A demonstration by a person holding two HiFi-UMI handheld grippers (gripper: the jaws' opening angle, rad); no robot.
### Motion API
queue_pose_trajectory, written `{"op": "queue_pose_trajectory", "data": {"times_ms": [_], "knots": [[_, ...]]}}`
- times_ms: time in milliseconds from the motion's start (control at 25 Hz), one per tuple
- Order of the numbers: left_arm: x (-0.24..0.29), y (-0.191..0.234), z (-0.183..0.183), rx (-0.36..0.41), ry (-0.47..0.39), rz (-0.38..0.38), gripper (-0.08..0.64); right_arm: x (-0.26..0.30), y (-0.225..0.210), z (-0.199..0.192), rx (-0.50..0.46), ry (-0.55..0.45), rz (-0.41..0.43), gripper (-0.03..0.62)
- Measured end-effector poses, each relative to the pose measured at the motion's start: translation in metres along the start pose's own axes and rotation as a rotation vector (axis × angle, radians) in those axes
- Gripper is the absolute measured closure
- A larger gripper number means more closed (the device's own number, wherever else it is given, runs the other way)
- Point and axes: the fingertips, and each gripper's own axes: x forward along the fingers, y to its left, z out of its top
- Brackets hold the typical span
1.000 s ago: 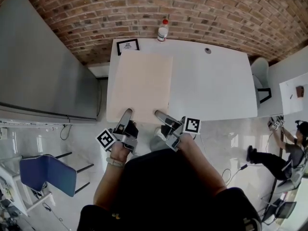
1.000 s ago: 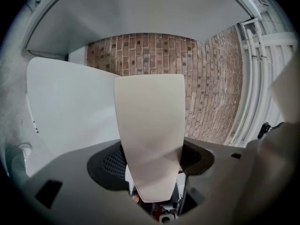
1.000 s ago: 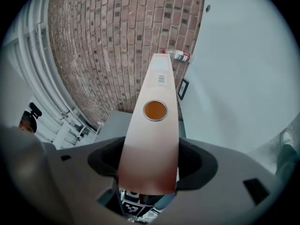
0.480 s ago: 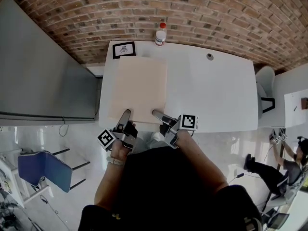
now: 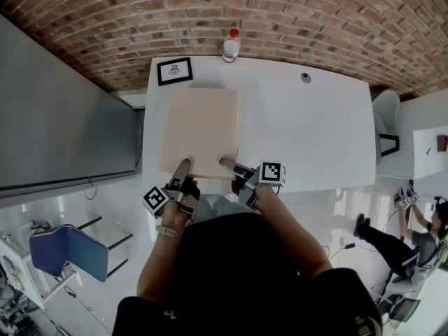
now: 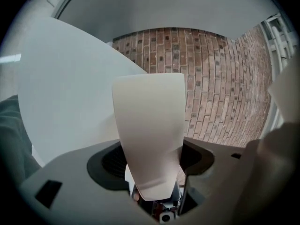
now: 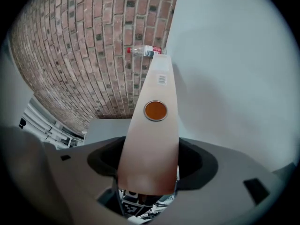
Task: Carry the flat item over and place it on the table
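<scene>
A flat pale beige board (image 5: pixel 199 131) lies over the left part of the white table (image 5: pixel 315 131), its near edge just inside the table's front edge. My left gripper (image 5: pixel 183 168) is shut on the board's near left corner. My right gripper (image 5: pixel 227 164) is shut on its near right corner. In the left gripper view the board (image 6: pixel 150 135) runs edge-on out from between the jaws. The right gripper view shows the same board (image 7: pixel 154 144) with a round orange sticker (image 7: pixel 155 110) on its underside. Whether it rests on the table I cannot tell.
A capped bottle (image 5: pixel 230 45) stands at the table's far edge, next to a framed marker card (image 5: pixel 174 71). A small dark knob (image 5: pixel 305 78) sits at the far right. A grey cabinet (image 5: pixel 56 117) flanks the left, a blue chair (image 5: pixel 66 252) lower left, a person (image 5: pixel 413 236) far right.
The board has moved forward over the table with both grippers. Its near edge, which reached the table's front edge, now lies inside it.
</scene>
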Motion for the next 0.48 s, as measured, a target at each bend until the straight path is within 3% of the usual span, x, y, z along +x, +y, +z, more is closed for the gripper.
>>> {"op": "queue_pose_trajectory", "data": {"times_ms": [480], "knots": [[0.013, 0.023, 0.025, -0.067, 0.130, 0.049, 0.256, 0.027, -0.018, 0.005, 0.034, -0.053, -0.077, 0.264]]}}
